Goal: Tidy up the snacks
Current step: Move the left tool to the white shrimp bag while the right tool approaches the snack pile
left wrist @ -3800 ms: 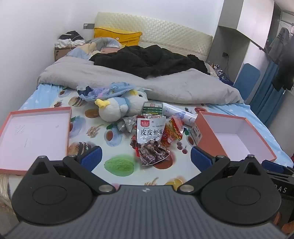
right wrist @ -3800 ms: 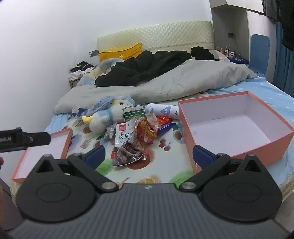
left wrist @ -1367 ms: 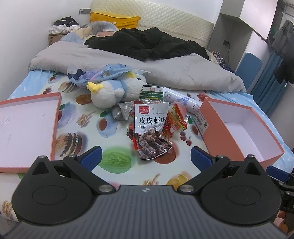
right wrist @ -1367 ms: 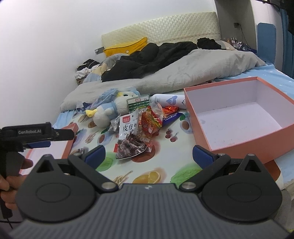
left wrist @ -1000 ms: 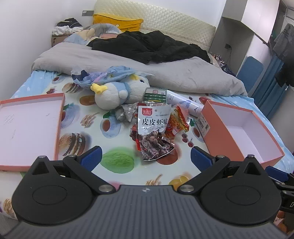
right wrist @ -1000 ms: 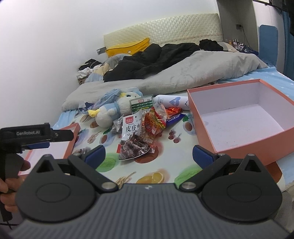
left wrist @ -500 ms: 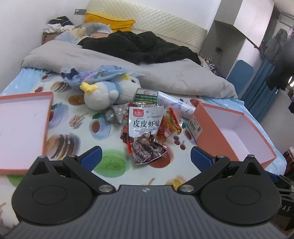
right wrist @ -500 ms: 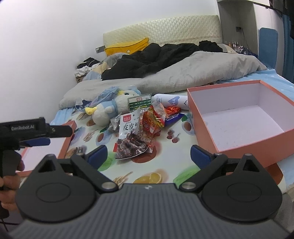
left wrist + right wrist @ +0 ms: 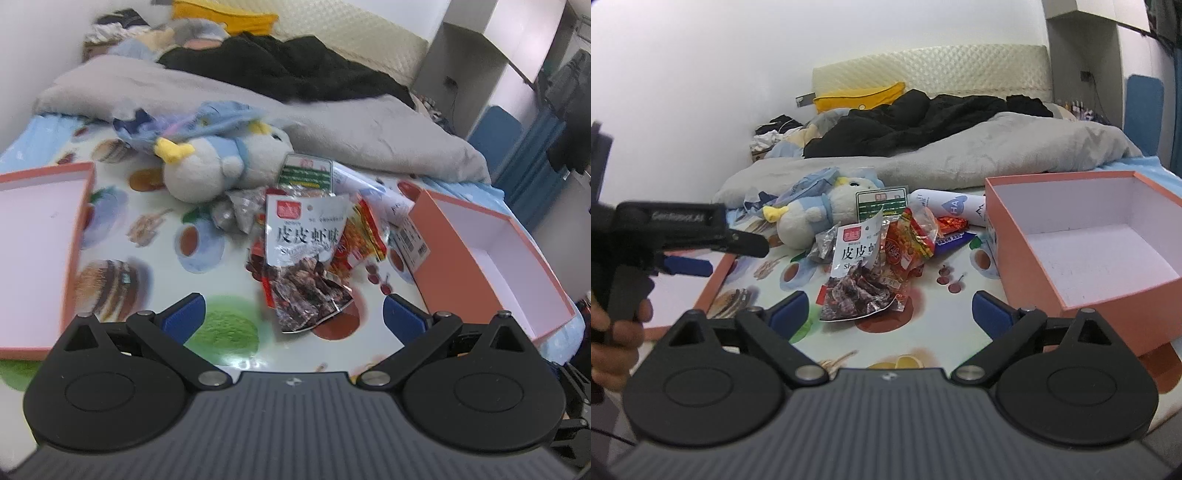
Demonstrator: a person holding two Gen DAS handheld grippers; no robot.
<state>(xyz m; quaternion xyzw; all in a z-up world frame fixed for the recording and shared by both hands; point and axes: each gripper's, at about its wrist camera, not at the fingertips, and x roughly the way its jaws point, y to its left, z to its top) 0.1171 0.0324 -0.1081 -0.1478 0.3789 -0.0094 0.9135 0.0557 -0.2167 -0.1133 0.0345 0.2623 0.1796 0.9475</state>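
Snacks: a heap of packets is lying on the food-print bedsheet (image 9: 122, 240), between the two orange boxes and just in front of a plush bird (image 9: 207, 173).
Top packet: a silver and white snack bag (image 9: 303, 254) with a clear window of dark pieces is resting on the heap, its near end pointing toward the left gripper; in the right view the same bag (image 9: 857, 273) is sitting ahead and a little left of the right gripper.
Other packets: a red and yellow packet (image 9: 908, 247) is lying against the bag's right side, a green and white packet (image 9: 306, 173) is leaning behind it beside the plush bird, a crumpled silver wrapper (image 9: 236, 214) is lying to its left, and a dark blue bar (image 9: 953, 238) is poking out toward the box.
Tube: a white tube (image 9: 949, 205) is lying behind the heap, its end reaching the deep box.
Deep box: an orange box (image 9: 1027, 266) with a white inside is standing open to the right of the heap, with nothing showing inside it.
Shallow lid: an orange lid (image 9: 74, 258) is lying open side up to the left of the heap.
Left gripper: the left gripper (image 9: 293, 317) is hovering over the near edge of the sheet, its blue fingers (image 9: 183, 317) spread wide with nothing between them; a hand (image 9: 617, 332) is gripping its handle in the right view.
Right gripper: the right gripper (image 9: 890, 310) is hanging over the sheet near the bag, jaws having just been closing a little but standing wide apart, with nothing held.
Background: a grey blanket (image 9: 997, 155) and black clothes (image 9: 916, 118) are lying farther up the bed.
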